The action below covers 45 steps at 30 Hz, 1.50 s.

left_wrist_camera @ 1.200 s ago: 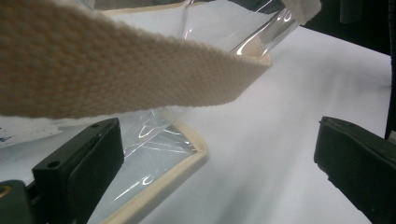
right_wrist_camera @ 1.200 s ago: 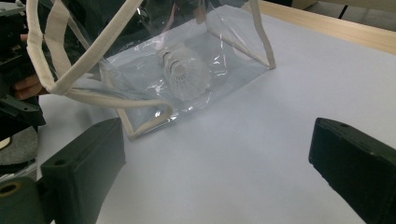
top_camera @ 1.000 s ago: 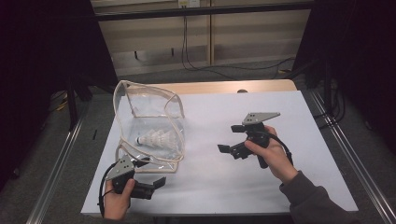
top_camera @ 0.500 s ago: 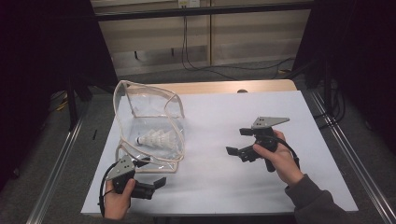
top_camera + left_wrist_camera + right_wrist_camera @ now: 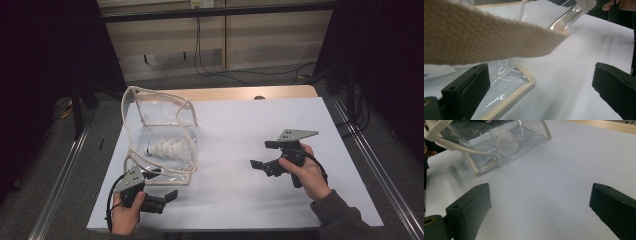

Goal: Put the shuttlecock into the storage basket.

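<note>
1 clear bag (image 5: 161, 134) stands at the table's (image 5: 240, 200) left, shuttlecocks (image 5: 167, 148) inside it. The left gripper (image 5: 162, 196), jaws wide, sits at its webbing strap (image 5: 486, 40), probably to steady it. The right gripper (image 5: 260, 156), also wide and empty, hovers well apart.

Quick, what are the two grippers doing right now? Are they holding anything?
Left gripper: open, holding nothing, right beside the clear bag.
Right gripper: open, holding nothing, over the white table.

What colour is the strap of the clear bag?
The strap is beige, a woven band; the left gripper view shows it best.
</note>
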{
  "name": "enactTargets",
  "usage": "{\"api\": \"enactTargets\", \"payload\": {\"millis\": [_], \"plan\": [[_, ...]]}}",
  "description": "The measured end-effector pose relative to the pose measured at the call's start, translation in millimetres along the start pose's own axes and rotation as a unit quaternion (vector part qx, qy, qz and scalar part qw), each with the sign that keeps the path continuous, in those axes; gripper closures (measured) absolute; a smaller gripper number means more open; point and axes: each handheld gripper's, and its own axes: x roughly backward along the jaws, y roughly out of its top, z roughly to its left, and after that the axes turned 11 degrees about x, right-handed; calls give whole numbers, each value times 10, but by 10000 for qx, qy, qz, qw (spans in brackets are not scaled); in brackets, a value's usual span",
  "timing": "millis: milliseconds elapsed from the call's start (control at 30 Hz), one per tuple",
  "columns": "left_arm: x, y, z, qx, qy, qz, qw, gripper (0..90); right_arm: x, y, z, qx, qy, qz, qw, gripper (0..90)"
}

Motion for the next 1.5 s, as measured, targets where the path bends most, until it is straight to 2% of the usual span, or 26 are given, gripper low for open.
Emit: {"api": "enactTargets", "payload": {"millis": [433,1500], "plan": [[-7,-1,-9,11,16,4,10000,15,98,-163,-47,-52,-89,81,9999,33],[-13,-2,-6,6,-1,28,10000,15,448,-520,-112,-114,-375,49,9992,36]]}}
